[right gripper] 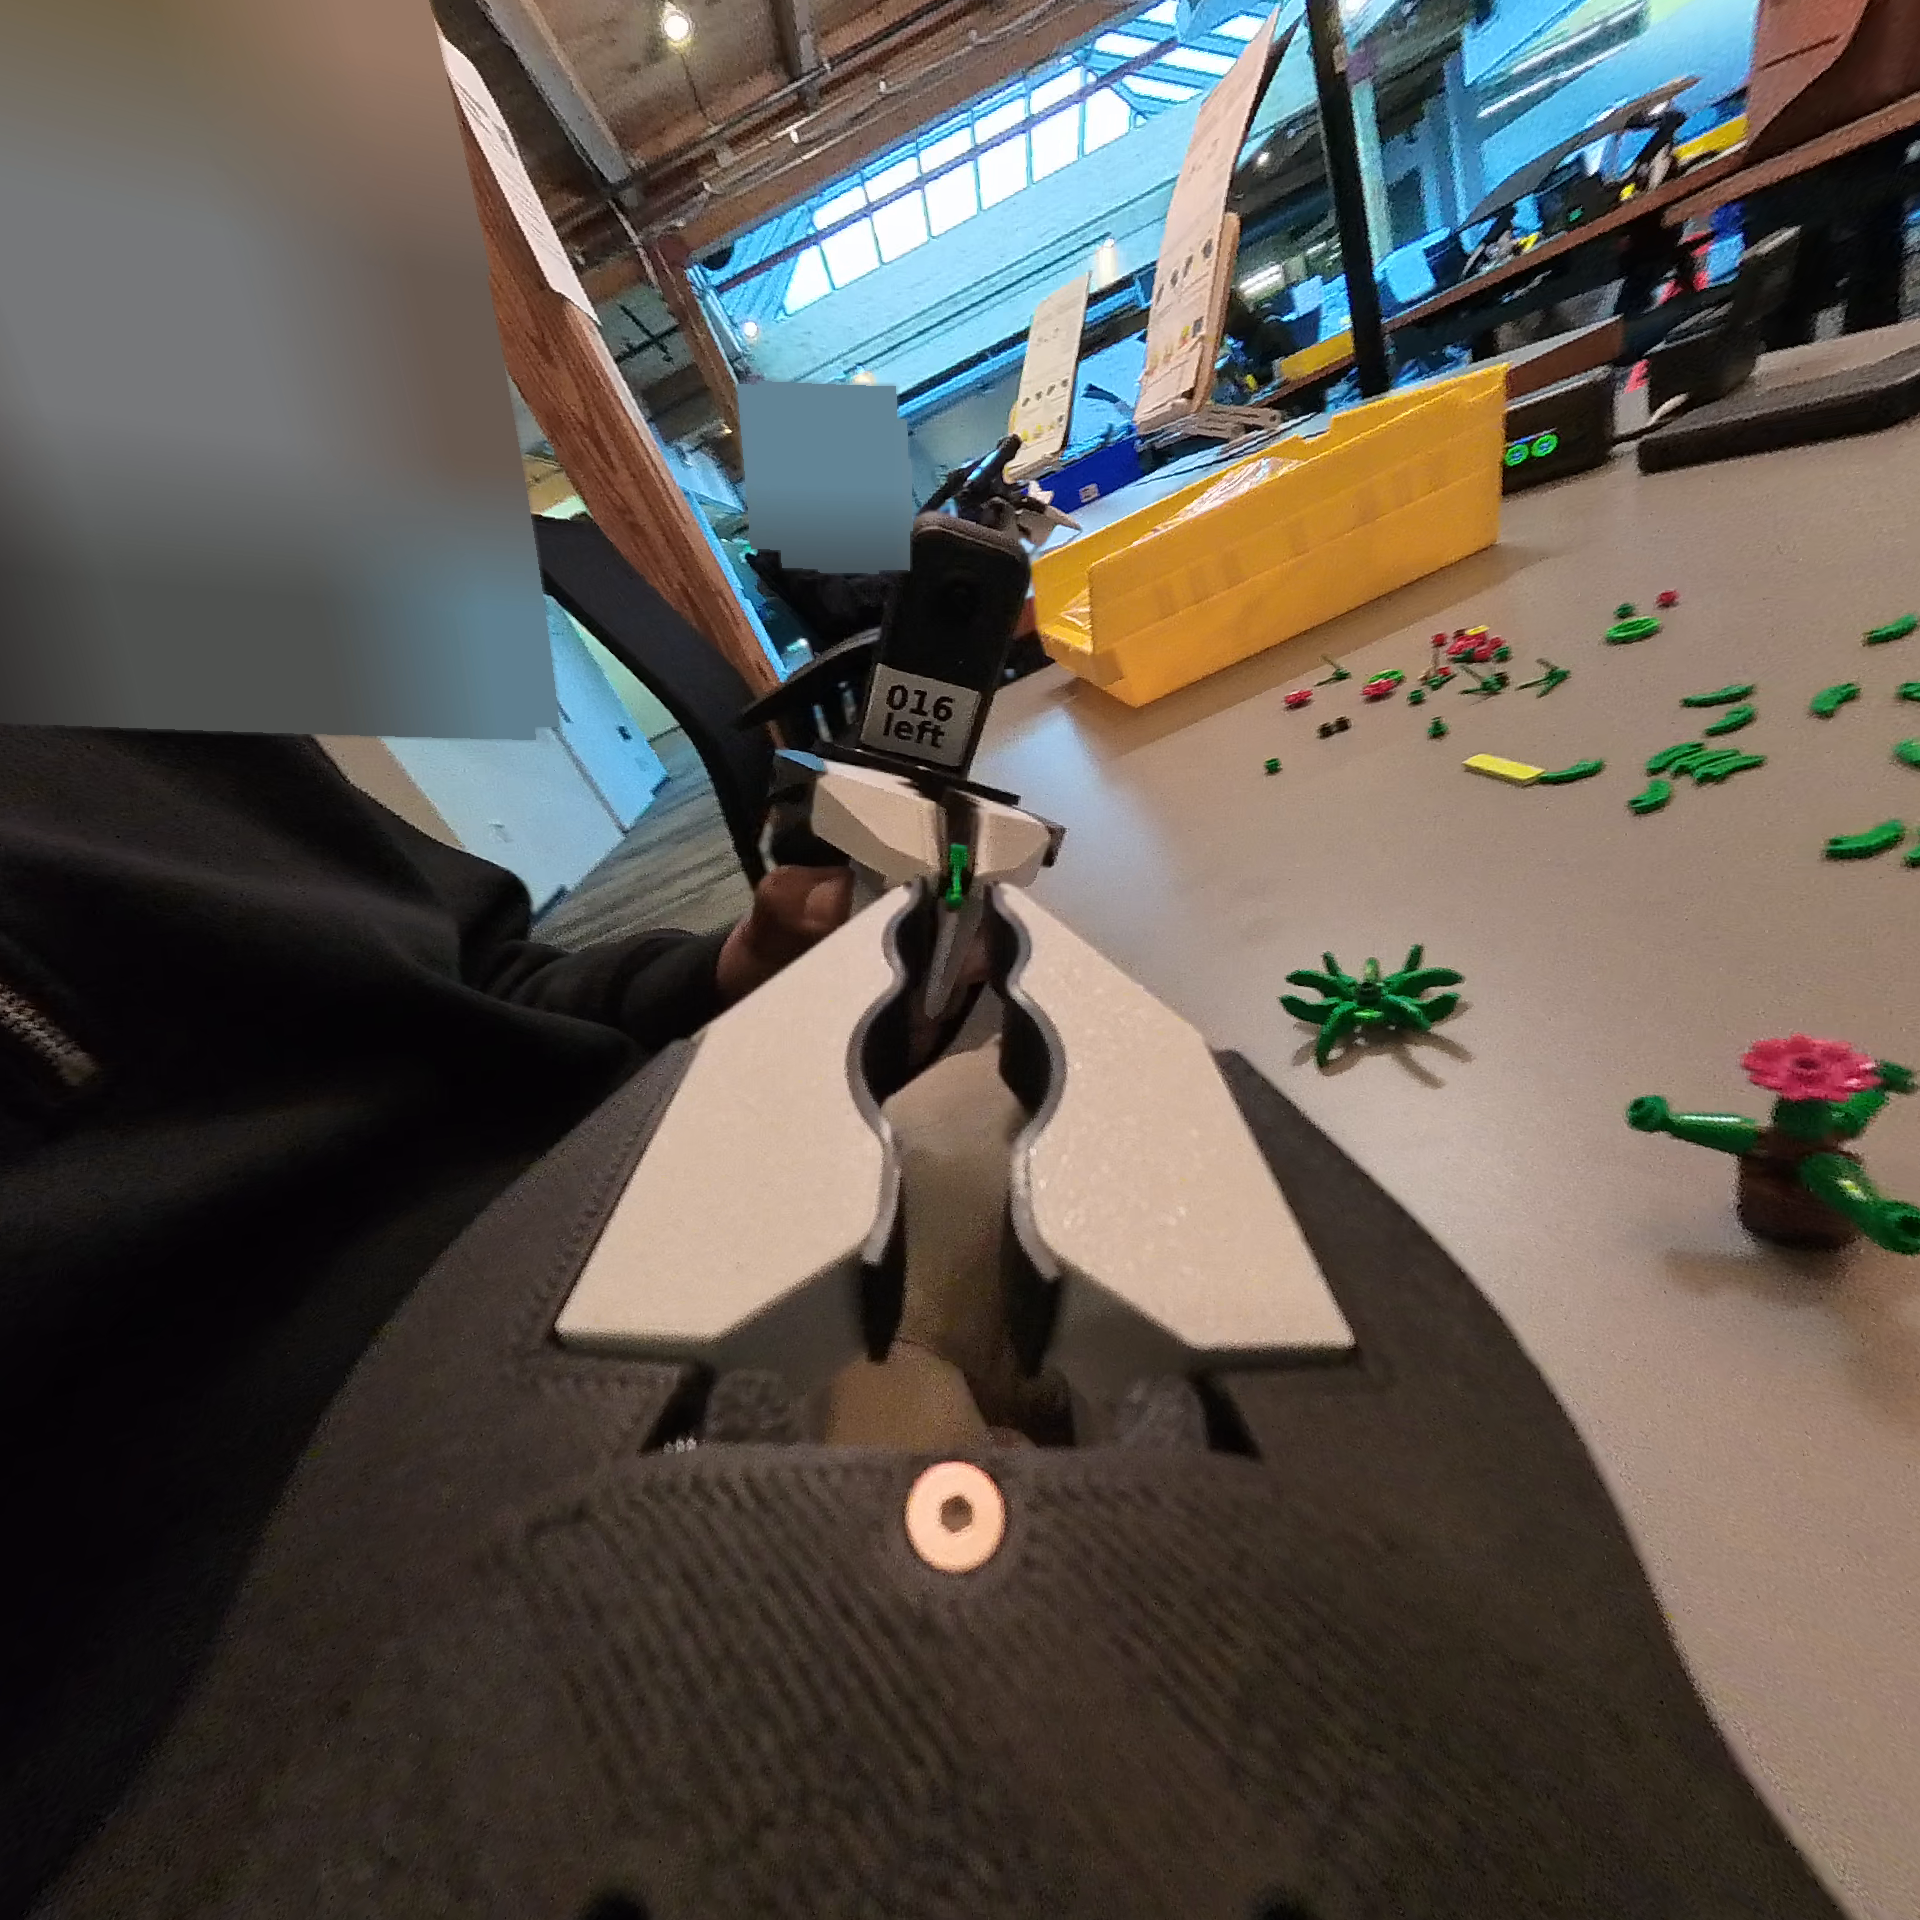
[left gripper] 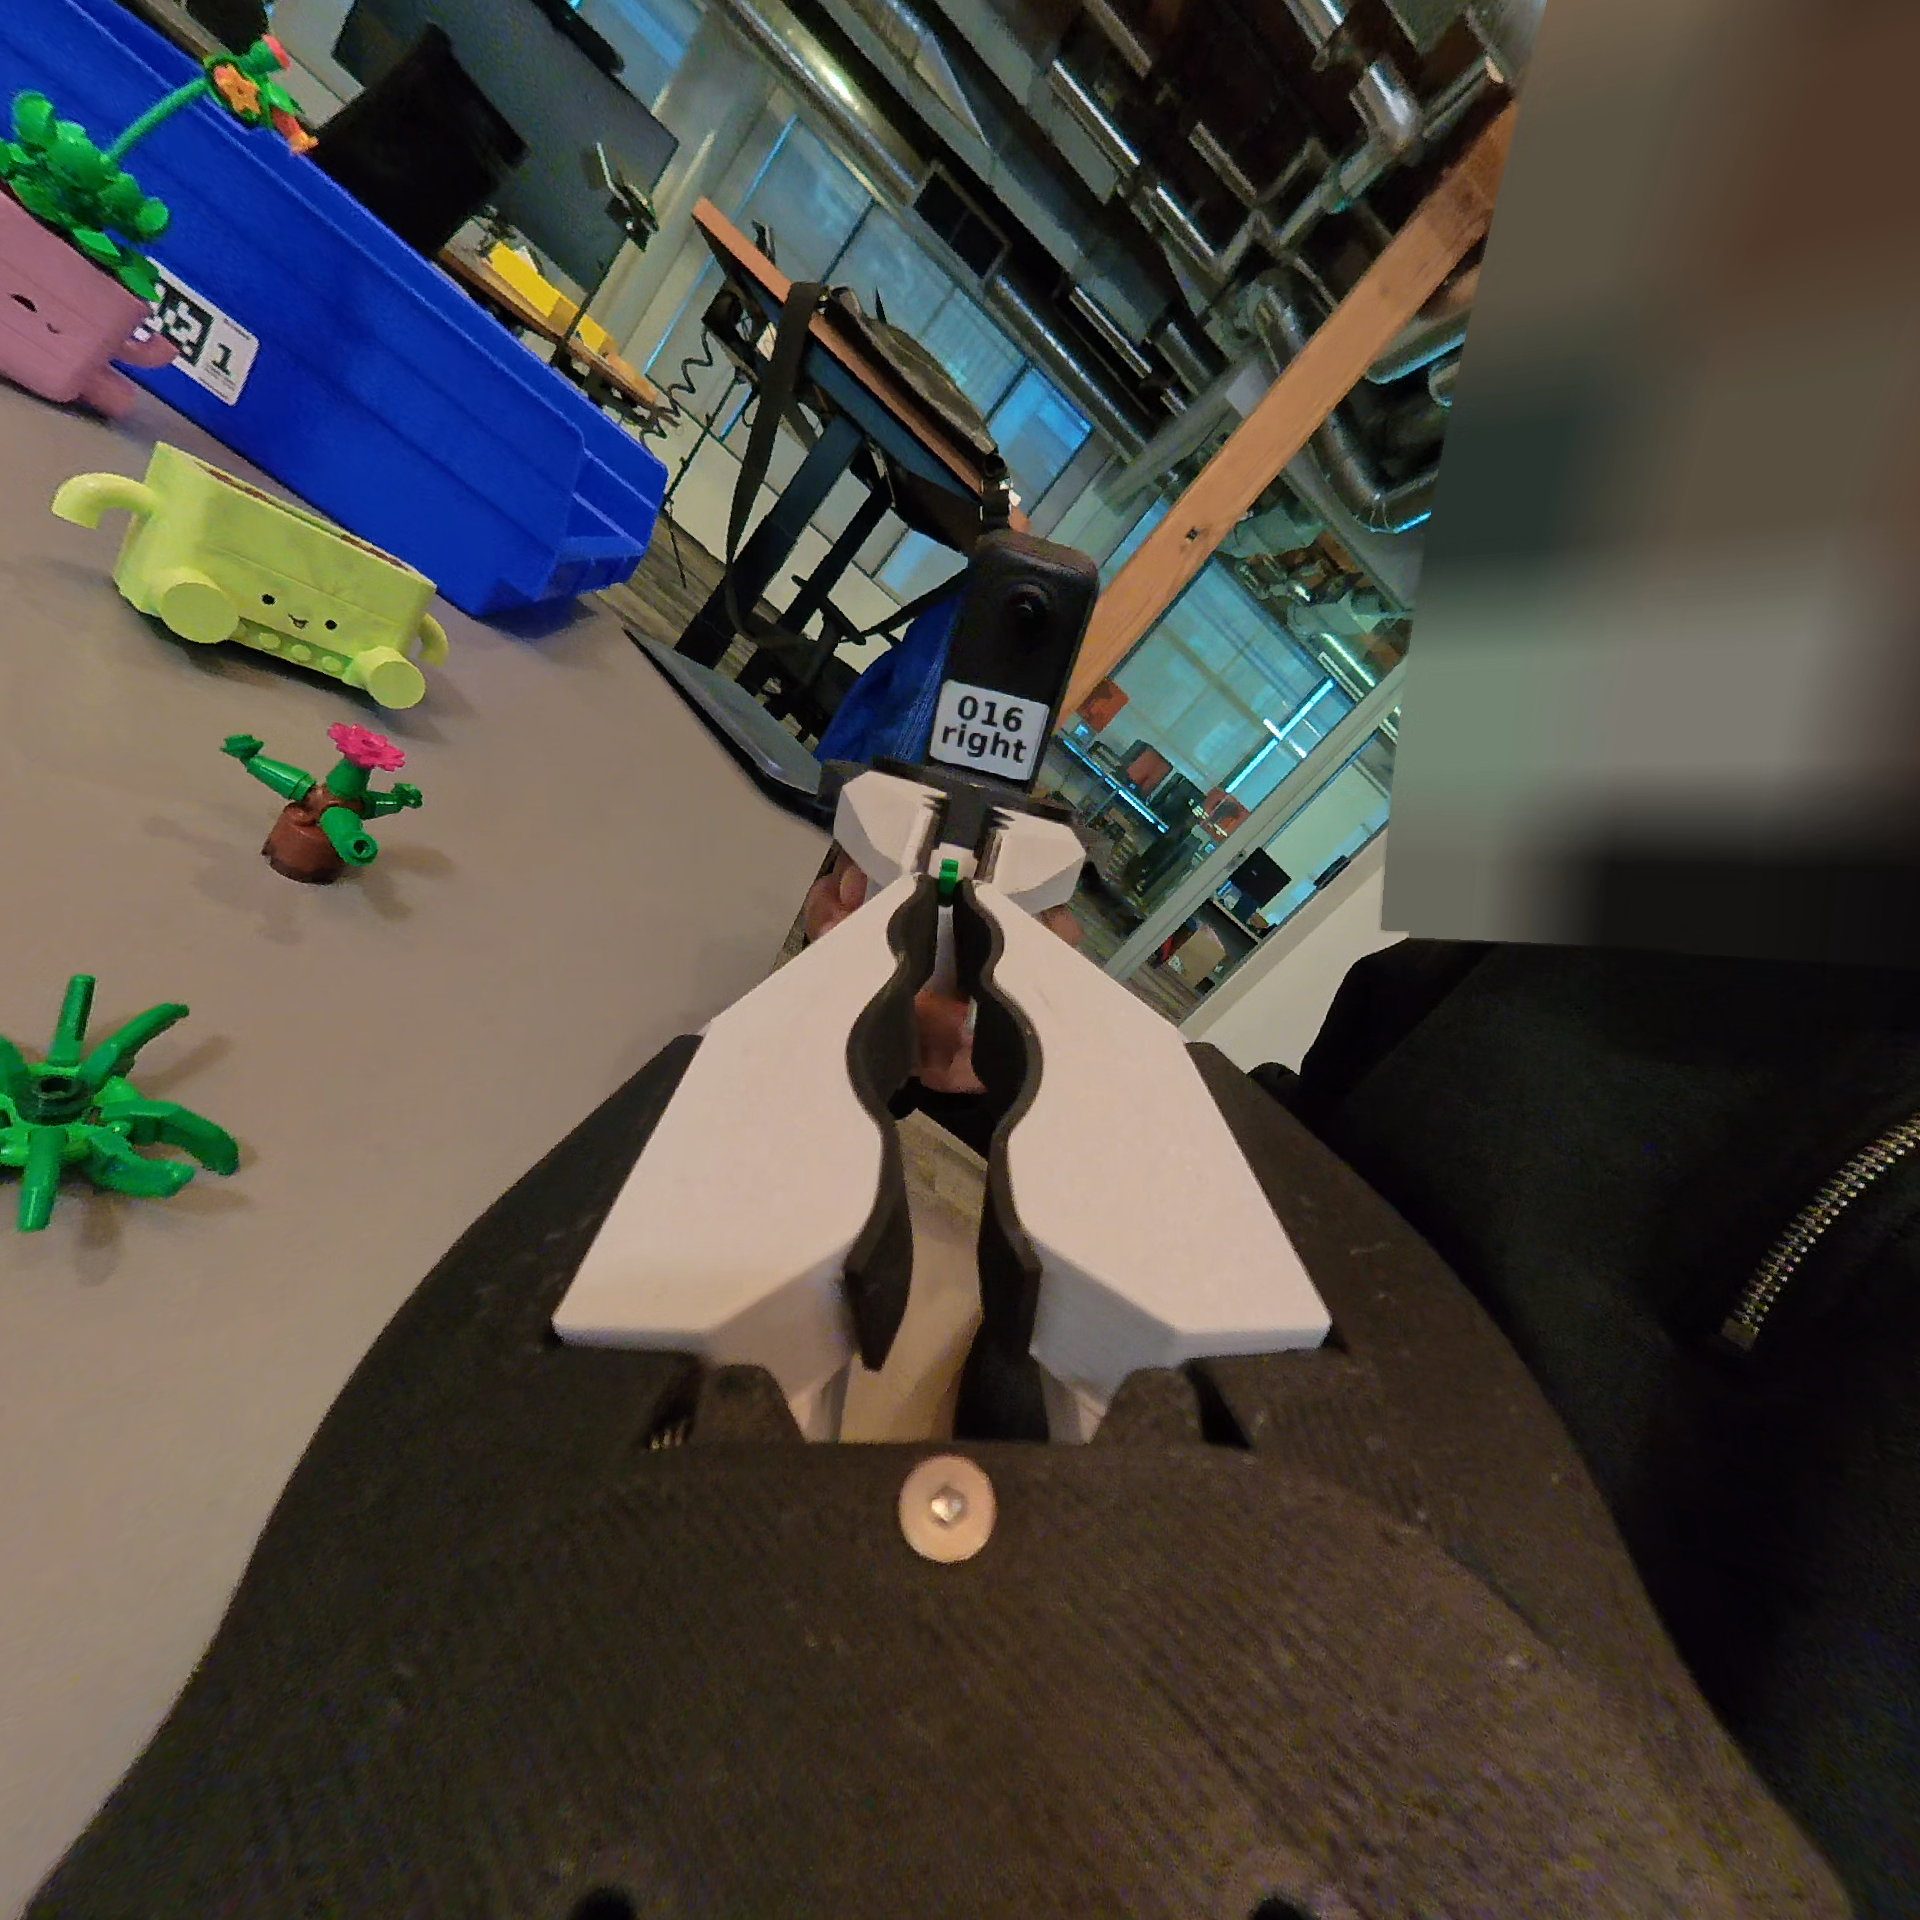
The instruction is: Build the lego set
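Observation:
My left gripper (left gripper: 945, 902) and my right gripper (right gripper: 951, 902) meet tip to tip in the air off the near edge of the grey table (left gripper: 416, 1039). Both have their jaws closed, and a small green lego piece (left gripper: 948, 876) sits pinched between the two sets of tips. The same piece shows in the right wrist view (right gripper: 956, 868). The right gripper faces me in the left wrist view (left gripper: 951, 847), and the left gripper faces me in the right wrist view (right gripper: 940, 821). Most of the piece is hidden by the fingers.
On the table stand a brown pot with green arms and a pink flower (left gripper: 332, 800), a green leaf rosette (left gripper: 73, 1122), a lime pot (left gripper: 270, 582), a pink pot with a plant (left gripper: 62, 301) and a blue bin (left gripper: 395, 353). A yellow bin (right gripper: 1278, 561) and loose green and red pieces (right gripper: 1704, 758) lie farther off. The tips of both grippers are at nearly the same place.

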The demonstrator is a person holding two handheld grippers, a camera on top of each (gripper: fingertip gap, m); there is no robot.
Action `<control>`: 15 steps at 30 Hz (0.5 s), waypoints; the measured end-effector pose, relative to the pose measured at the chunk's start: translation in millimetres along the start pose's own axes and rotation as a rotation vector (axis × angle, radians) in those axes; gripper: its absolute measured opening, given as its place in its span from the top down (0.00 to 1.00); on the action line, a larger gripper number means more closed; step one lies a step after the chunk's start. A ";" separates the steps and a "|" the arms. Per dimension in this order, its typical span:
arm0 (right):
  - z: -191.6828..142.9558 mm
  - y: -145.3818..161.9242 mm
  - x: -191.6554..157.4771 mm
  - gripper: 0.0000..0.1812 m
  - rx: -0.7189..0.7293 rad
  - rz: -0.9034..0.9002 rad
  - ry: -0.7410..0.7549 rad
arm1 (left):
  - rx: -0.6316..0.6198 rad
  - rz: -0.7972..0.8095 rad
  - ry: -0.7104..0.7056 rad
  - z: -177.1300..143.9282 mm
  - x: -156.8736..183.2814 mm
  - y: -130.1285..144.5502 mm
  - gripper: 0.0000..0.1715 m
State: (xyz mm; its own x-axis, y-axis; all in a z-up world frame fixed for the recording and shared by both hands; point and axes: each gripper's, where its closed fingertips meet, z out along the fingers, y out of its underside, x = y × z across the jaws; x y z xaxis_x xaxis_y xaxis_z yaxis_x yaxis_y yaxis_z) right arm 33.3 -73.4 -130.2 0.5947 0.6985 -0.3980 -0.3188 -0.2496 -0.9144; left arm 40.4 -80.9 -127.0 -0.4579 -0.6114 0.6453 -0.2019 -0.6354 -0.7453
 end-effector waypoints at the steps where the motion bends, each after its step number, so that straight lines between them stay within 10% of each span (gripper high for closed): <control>1: 0.0 -0.4 -1.3 0.99 0.007 0.013 -0.017 | -0.004 0.004 0.003 0.0 0.5 0.3 1.00; 15: 1.7 3.0 0.2 1.00 -0.037 -0.008 0.013 | -0.010 0.065 -0.035 -7.3 -0.6 -3.4 1.00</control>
State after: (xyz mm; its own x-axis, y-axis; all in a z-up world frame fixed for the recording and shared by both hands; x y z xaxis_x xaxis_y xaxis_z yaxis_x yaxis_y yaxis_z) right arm 31.2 -72.9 -132.9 0.6067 0.6920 -0.3913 -0.2863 -0.2689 -0.9196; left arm 35.0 -74.9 -126.1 -0.4397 -0.6672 0.6012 -0.1818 -0.5895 -0.7871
